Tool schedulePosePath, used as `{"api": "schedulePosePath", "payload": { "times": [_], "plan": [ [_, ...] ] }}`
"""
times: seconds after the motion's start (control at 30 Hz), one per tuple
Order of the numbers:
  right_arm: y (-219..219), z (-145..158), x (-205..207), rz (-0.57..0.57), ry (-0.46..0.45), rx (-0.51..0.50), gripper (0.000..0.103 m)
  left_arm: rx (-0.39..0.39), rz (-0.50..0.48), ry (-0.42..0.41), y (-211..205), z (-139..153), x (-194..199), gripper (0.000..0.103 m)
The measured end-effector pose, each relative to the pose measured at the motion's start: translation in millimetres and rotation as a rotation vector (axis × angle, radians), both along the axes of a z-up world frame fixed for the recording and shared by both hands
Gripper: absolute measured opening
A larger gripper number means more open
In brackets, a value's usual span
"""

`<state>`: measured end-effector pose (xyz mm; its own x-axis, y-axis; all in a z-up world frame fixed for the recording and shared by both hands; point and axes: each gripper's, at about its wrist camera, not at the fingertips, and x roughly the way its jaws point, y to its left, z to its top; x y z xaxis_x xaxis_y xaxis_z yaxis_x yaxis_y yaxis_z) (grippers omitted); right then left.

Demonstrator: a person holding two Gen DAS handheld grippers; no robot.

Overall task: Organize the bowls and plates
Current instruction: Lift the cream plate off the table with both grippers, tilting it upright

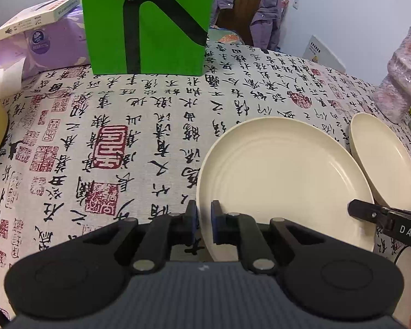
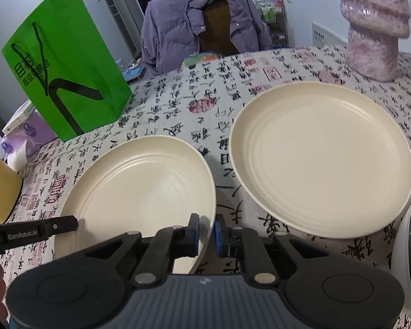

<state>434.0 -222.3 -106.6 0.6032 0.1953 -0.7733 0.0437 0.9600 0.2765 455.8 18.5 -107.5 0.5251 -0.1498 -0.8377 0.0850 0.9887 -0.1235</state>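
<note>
Two cream plates lie on the calligraphy-print tablecloth. The nearer plate [image 1: 285, 181] [image 2: 148, 189] is held from both sides. My left gripper [image 1: 204, 216] is shut on its left rim, which runs between the blue pads. My right gripper [image 2: 207, 227] is shut on its right rim, with a dark shadow under that edge. Each wrist view shows a finger of the other gripper over the plate's opposite side: the right one [image 1: 364, 211] and the left one [image 2: 54, 226]. The second plate [image 2: 323, 159] [image 1: 383, 161] rests flat just to the right, untouched.
A white bowl with a dark rim [image 2: 408, 246] pokes in at the right edge. A green paper bag [image 1: 148, 24] stands at the back left, a pink vase [image 2: 375, 24] at the back right. A yellow container [image 2: 0, 183] sits left; a chair with a purple jacket [image 2: 205, 19] stands behind.
</note>
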Motion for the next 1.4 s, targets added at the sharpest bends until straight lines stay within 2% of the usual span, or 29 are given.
{"api": "schedulePosePath", "payload": {
  "times": [0.37,0.73,1.03,1.4],
  "plan": [
    [8.3,10.5,-2.4,0.018,-0.051,-0.019,0.011,-0.020,0.044,-0.027,7.0,8.9,-3.3,0.010],
    [8.1,30.2,-7.7,0.026,-0.127,0.001,0.010,-0.028,0.075,-0.081,9.9,31.3,-9.2,0.011],
    [4.0,48.1,-14.4,0.019,-0.183,0.010,0.009,-0.039,0.074,-0.114,8.1,47.6,-16.3,0.011],
    [4.5,57.7,-22.7,0.019,-0.212,0.012,0.009,-0.039,0.082,-0.129,7.7,57.6,-23.5,0.011]
  ]
}}
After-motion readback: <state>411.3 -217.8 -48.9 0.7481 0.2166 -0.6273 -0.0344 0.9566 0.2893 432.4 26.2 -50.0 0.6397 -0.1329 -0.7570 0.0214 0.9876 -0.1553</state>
